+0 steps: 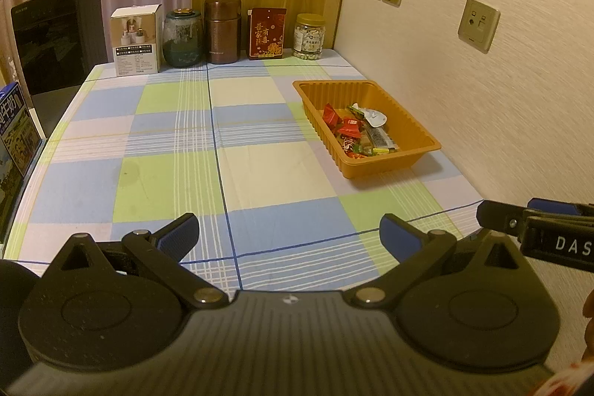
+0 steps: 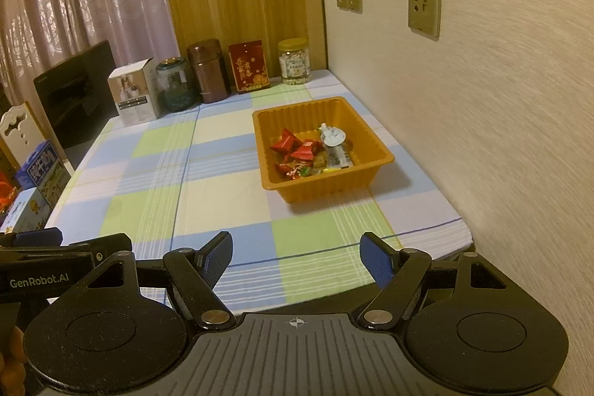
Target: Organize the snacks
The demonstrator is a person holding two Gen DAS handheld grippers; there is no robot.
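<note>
Right wrist view | both grippers [image 2: 295,258] [image 1: 289,236] spread, empty | snacks [image 2: 315,154] lie in orange tray [image 2: 315,190] | sorting seems done or unstarted | next: reach into tray

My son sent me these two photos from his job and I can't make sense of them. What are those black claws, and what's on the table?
Each picture is shot by a camera mounted on a hand-held, two-fingered gripper. One view looks past the left gripper, the other past the right gripper. Both are open and hold nothing. On the checked tablecloth sits an orange tray of wrapped snacks. At the far edge stand a white box, jars and a red packet.
</note>
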